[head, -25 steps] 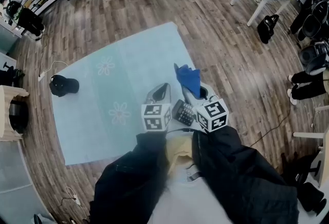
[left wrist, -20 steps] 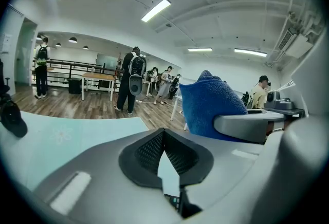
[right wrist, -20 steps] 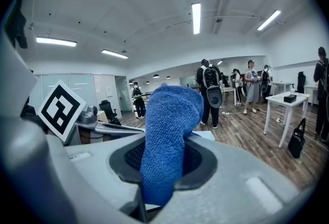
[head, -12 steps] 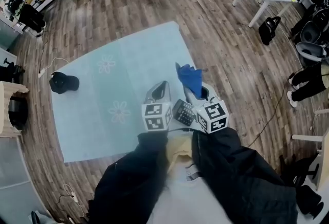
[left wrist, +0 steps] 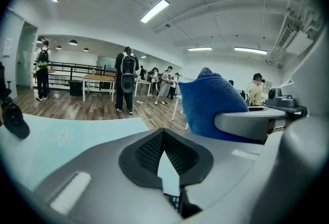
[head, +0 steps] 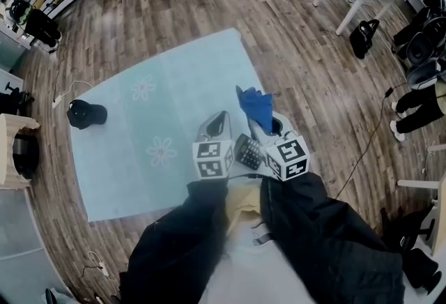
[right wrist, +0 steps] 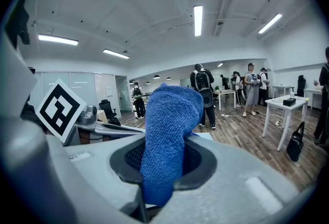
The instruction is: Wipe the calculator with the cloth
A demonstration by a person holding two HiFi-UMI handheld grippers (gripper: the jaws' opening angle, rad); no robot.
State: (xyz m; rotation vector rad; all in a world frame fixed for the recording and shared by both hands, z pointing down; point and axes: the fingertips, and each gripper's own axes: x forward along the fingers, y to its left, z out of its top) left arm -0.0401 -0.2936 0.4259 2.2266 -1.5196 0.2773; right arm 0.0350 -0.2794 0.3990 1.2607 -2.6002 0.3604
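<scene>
The left tongs (left wrist: 163, 138) are pressed nearly together, with a strip of calculator (head: 247, 151) keys low in their slit, so they seem to pinch it by a thin edge, in the air between both grippers. The right tongs (right wrist: 163, 162) clamp the blue cloth (right wrist: 169, 125), bunched upright and apart from the calculator. Wiping pressure could pivot or slip the calculator out onto the floor mat (head: 153, 121) below, and the tongs' hard tips could scrape the keys.

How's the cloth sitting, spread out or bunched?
Bunched: the cloth stands as a thick upright wad, pinched between the right gripper's jaws.
</scene>
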